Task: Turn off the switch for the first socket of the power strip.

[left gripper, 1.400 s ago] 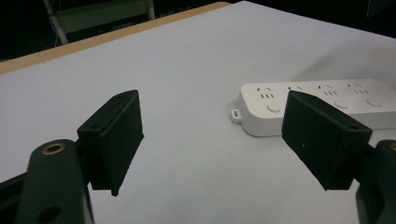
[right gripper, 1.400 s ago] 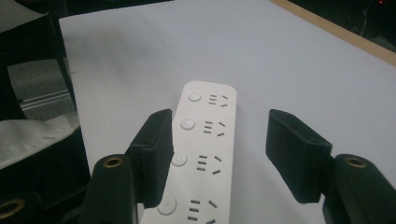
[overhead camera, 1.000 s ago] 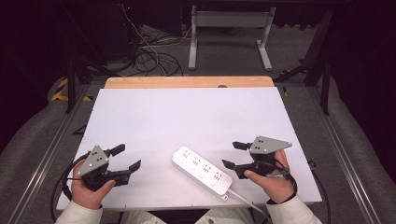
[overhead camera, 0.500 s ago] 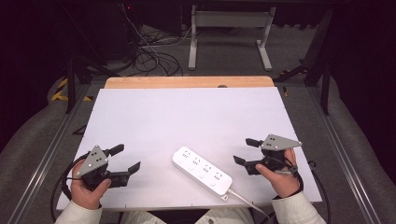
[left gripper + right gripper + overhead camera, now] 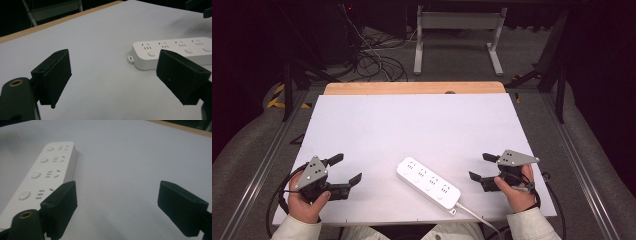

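We log: power strip (image 5: 428, 182), smooth glossy white plastic; table (image 5: 412, 125), matt white sheet, lower centre, over pale wood edge; left gripper (image 5: 343, 170), matt black plastic, grey plate.

Power strip (image 5: 428, 182) between both claws

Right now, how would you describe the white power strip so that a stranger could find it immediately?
Look at the white table, at its near edge between the two hands. The power strip lies there diagonally. It is a long white bar with four sockets, four round buttons and a white cable.
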Available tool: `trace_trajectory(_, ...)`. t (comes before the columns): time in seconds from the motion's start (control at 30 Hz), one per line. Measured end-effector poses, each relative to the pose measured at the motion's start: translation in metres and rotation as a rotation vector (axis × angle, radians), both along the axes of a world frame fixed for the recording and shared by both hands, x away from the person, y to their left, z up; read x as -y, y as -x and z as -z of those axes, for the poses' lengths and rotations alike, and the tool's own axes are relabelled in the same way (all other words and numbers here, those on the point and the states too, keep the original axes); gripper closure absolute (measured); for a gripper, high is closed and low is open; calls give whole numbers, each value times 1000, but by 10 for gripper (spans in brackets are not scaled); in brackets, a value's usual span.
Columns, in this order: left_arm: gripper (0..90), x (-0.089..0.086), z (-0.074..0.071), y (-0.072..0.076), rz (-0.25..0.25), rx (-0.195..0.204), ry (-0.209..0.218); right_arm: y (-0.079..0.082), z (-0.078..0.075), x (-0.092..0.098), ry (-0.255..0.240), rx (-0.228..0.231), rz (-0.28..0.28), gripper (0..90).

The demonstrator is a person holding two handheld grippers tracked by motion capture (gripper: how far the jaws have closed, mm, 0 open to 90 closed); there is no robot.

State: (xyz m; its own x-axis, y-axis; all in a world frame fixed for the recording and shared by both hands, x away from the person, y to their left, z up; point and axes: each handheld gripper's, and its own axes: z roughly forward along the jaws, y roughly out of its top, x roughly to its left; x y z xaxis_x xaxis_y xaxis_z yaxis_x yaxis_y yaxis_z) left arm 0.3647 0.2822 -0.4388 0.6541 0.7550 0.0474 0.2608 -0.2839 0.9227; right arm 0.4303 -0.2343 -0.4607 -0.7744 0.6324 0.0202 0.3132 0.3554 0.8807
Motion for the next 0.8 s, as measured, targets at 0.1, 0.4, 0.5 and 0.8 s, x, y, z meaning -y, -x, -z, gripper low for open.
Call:
trace_trajectory(0.1, 131, 0, 2, 0, -5, -2, -7, 1, 7, 3, 10, -10, 12, 153)
trace_trajectory(0.4, 129, -2, 10, 2, -3, -17, -7, 2, 20, 6, 35, -72, 33, 144)
trace_trajectory(0.5, 128, -4, 12, 4, -10, -18, -1, 2, 20, 6, 33, -63, 38, 142)
trace_trajectory(0.8, 128, -4, 11, 5, -10, 5, -7, 9, 10, 5, 15, 33, 23, 141)
